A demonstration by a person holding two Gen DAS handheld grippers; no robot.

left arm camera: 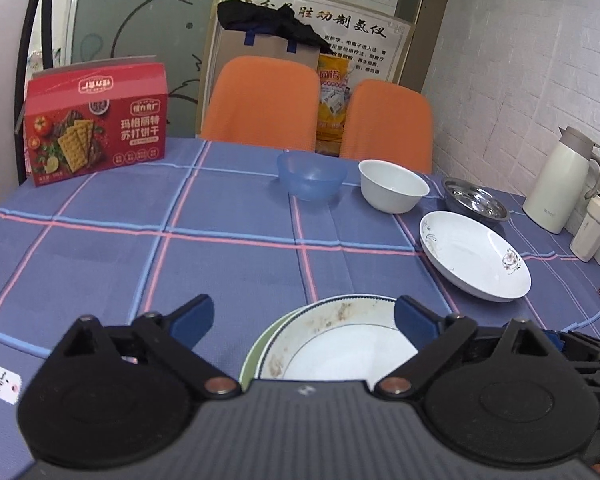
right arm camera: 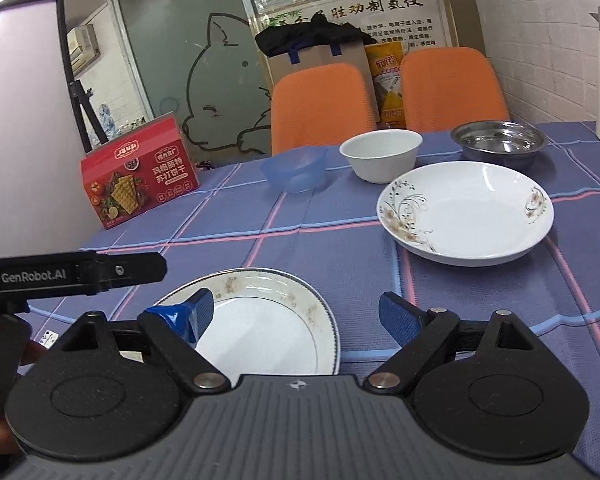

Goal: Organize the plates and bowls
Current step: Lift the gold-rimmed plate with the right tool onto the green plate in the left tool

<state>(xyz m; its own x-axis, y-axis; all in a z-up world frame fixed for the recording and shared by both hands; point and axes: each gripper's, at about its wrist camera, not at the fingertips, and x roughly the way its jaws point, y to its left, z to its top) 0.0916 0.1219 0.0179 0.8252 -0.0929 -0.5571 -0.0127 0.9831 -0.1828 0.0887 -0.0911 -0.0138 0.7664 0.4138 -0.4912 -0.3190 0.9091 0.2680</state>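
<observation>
Left wrist view first: the left tongs [left arm camera: 303, 320] stand wide apart and empty, hovering over the soiled, blue-rimmed white plate [left arm camera: 340, 344], which sits on a green-edged plate [left arm camera: 256, 354], a stack already begun on the checked blue bench [left arm camera: 140, 240]. Right tongs [right arm camera: 296, 318] are wide and empty too, beside that same soiled plate [right arm camera: 268, 320]. Beyond the stack to the right lies the floral white deep plate [right arm camera: 466, 216], probably the next to join. Further back from it, the translucent blue plastic bowl [right arm camera: 294, 172], white ceramic bowl [right arm camera: 380, 154] and steel bowl [right arm camera: 498, 140] line up, probably awaiting nesting.
</observation>
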